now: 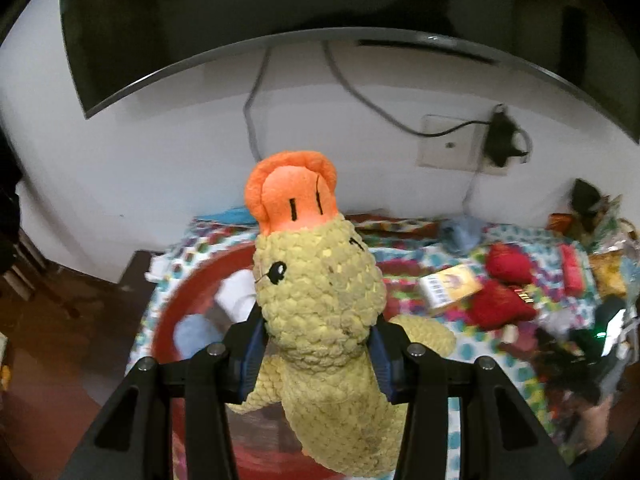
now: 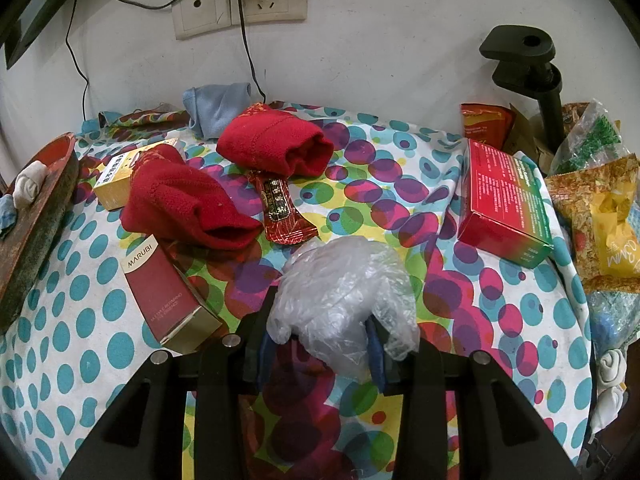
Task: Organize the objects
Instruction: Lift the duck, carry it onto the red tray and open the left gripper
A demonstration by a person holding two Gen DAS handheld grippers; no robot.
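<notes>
My left gripper (image 1: 318,344) is shut on a yellow plush duck (image 1: 320,300) with an orange beak and holds it up above the red round tray (image 1: 176,304) at the table's left end. My right gripper (image 2: 320,340) is shut on a crumpled clear plastic bag (image 2: 340,292) low over the dotted tablecloth (image 2: 80,320). Two red socks (image 2: 188,204) (image 2: 276,148), a dark red snack bar (image 2: 280,208), a MARUBI box (image 2: 168,296) and a yellow box (image 2: 116,180) lie ahead of it.
A red-green box (image 2: 504,204) and snack bags (image 2: 600,216) sit at the right. A black clamp stand (image 2: 532,72) rises at the back right. A blue cloth (image 2: 216,108) lies by the wall under the sockets (image 2: 240,4). The tray holds a white rolled sock (image 2: 30,186).
</notes>
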